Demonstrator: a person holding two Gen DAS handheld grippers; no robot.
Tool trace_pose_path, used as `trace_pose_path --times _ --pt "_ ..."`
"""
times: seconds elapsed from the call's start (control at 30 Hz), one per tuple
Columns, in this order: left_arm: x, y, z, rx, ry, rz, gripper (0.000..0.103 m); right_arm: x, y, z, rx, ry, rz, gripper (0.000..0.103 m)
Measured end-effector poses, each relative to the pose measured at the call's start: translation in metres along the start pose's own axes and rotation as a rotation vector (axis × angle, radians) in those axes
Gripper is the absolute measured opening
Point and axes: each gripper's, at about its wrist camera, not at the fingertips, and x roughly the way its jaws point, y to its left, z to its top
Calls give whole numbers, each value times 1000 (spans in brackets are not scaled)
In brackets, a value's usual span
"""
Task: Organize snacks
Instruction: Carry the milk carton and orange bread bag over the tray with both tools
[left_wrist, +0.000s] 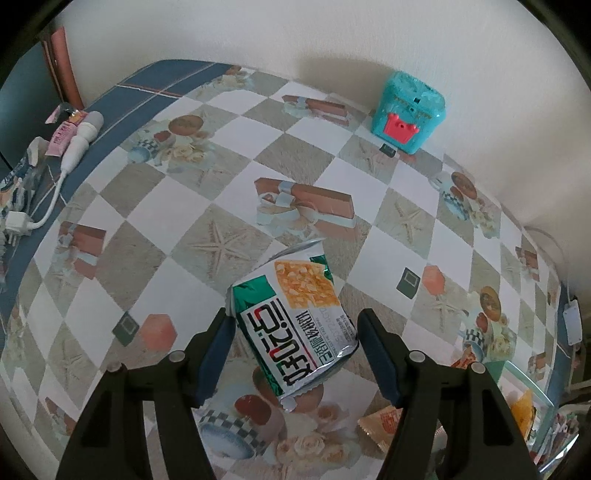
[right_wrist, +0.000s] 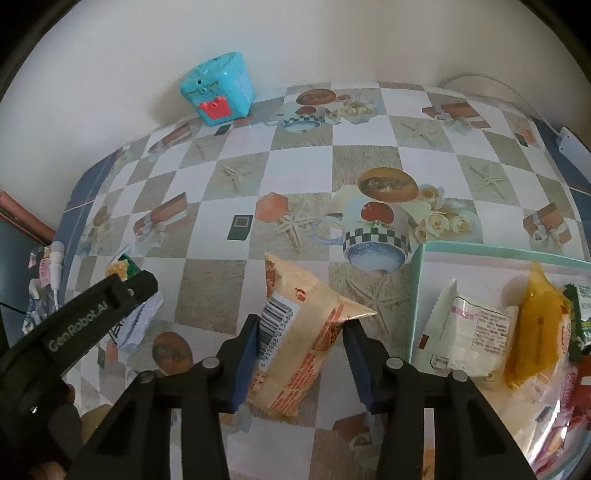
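A green and white snack packet (left_wrist: 303, 284) sits tilted between my left gripper's (left_wrist: 295, 317) blue pads, which press on its two sides. In the right wrist view this left gripper (right_wrist: 140, 291) shows at the left with the packet's end (right_wrist: 123, 267) poking out behind it. My right gripper (right_wrist: 303, 321) is shut on a beige and orange packet (right_wrist: 295, 343), barcode side up, just left of the bin. A corner of that packet (left_wrist: 380, 424) shows in the left wrist view. The teal-rimmed bin (right_wrist: 417, 295) holds several packets, one of them white (right_wrist: 465, 332) and one yellow (right_wrist: 535, 325).
The checkered tablecloth (left_wrist: 229, 158) runs back to a white wall. A teal toy box with a red mouth (left_wrist: 406, 107) (right_wrist: 218, 88) stands against the wall. A white cable with a plug and small wrappers (left_wrist: 74, 147) lie at the table's left edge.
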Motion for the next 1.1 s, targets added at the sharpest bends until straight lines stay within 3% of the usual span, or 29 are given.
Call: trace_pose_path --times 0.73,1.1 --pt "-92 9 -22 3 -133 -50 70 -113 -14 -14 56 -194 5 48" --pt "-106 7 -49 21 -126 -95 70 -129 -19 -42 61 -207 3 48"
